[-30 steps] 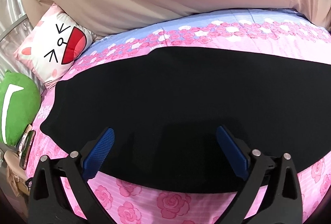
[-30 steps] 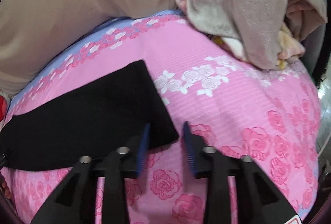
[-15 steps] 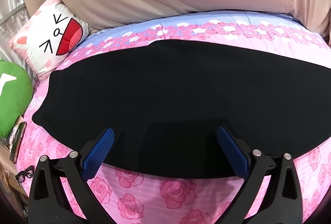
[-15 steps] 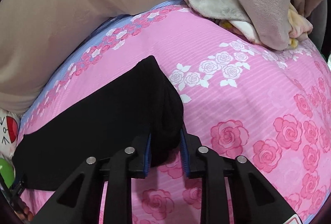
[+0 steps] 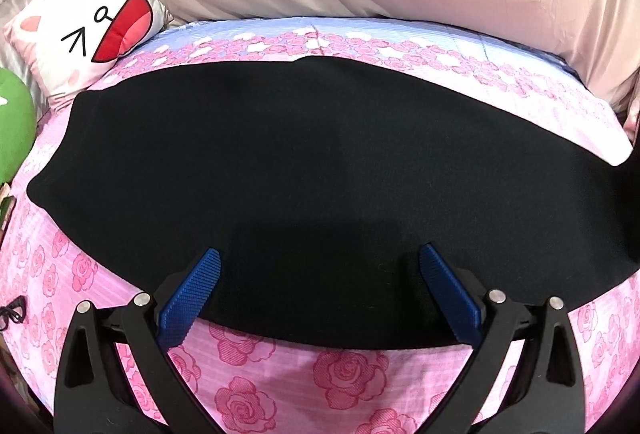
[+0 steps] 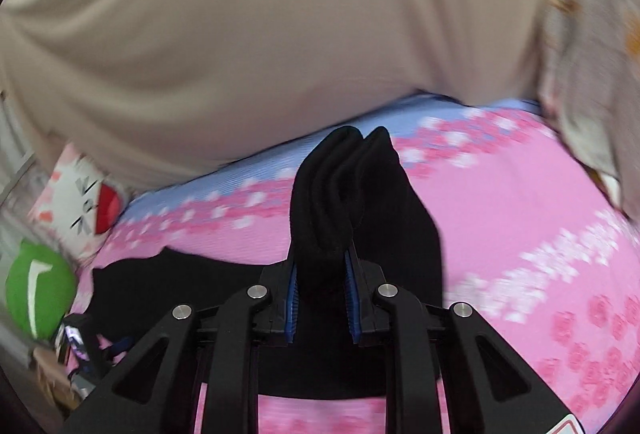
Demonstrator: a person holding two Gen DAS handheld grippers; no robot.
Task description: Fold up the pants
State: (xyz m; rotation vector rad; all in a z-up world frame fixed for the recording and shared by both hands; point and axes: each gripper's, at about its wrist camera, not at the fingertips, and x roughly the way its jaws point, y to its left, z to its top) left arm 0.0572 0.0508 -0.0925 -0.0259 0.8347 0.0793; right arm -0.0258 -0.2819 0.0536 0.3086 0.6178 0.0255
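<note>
Lifting now: the right gripper (image 6: 320, 290) has a bunched end of the black pants (image 6: 340, 193) pinched between its blue pads, cloth standing up in a peak at the centre of the right wrist view. A second ago that end lay flat on the pink rose bedsheet (image 6: 520, 234) with the jaws half apart around its corner; they have just been closing, and they are narrow now, clamped on fabric. The blurred view, with the sheet sitting lower than before, reads as a fast rise.

Over on the left wrist view, the rest of the pants (image 5: 320, 173) lies spread flat across the middle of the frame, from the left edge near the cat-face cushion (image 5: 88, 29) to the far right. The left gripper (image 5: 320, 266) hangs with its jaws wide, pads over the near edge of the cloth, not pressing on it; it has drifted only a little across the garment.

So one end is secured and off the bed. My read: this is the start of a lengthwise fold, the lifted end to be carried over towards the end at frame left. The risk is dragging the flat part askew.
</note>
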